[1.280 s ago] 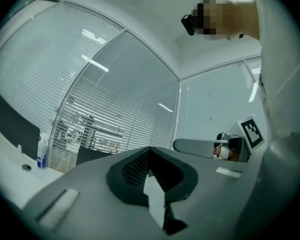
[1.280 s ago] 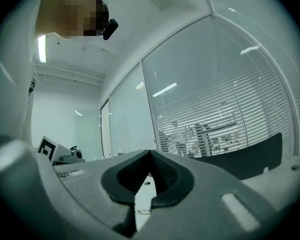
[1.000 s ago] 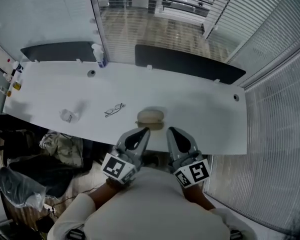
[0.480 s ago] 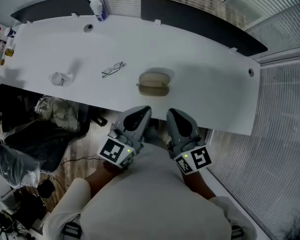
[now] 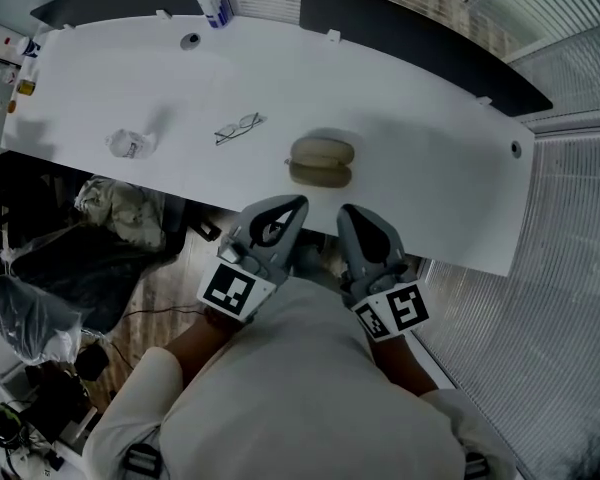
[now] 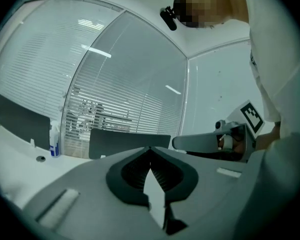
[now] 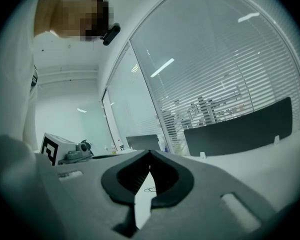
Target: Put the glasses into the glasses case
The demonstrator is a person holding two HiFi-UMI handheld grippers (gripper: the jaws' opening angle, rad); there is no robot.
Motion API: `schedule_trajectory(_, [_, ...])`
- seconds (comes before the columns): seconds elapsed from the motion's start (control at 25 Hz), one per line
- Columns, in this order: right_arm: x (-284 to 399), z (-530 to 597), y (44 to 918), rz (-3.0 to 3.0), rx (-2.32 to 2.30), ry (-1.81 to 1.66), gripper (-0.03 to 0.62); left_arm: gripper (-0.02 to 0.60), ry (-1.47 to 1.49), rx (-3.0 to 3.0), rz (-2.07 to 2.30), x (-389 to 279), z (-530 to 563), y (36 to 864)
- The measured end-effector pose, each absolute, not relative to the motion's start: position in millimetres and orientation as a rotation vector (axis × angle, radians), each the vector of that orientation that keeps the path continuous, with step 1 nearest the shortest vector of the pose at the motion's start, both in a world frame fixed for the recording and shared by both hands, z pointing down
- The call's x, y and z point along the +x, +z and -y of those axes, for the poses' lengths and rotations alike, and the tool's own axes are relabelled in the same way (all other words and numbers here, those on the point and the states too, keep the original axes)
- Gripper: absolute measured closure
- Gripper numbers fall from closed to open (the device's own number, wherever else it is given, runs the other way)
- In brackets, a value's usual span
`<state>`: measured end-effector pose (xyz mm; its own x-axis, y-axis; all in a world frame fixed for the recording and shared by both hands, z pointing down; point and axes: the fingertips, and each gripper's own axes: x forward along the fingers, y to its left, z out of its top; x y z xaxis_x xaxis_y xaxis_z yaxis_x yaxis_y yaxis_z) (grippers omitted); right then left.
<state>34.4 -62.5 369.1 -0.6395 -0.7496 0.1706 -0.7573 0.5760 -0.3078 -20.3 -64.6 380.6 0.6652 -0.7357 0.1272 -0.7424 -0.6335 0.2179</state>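
The left gripper (image 5: 294, 208) and right gripper (image 5: 346, 214) stay closed and empty, short of the case (image 5: 321, 161). The glasses (image 5: 239, 127) still lie left of the case, untouched. Only the view shifted; nothing has begun.

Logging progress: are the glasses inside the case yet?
No, the glasses lie bare on the table, apart from the glasses case.

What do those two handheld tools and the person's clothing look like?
The left gripper and right gripper are smooth grey tapering shells with dark ribbed pads inside. Each carries a cube with black-and-white square markers. The person wears a white top.
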Motion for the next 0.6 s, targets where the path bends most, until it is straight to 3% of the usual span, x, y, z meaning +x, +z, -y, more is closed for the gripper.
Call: schedule_trajectory(0.6, [1.5, 87.5, 386.2, 2.762, 1.257, 0.615, 0.593, 0.545, 0.497, 2.668, 1.262, -83.1, 128.3, 500.3])
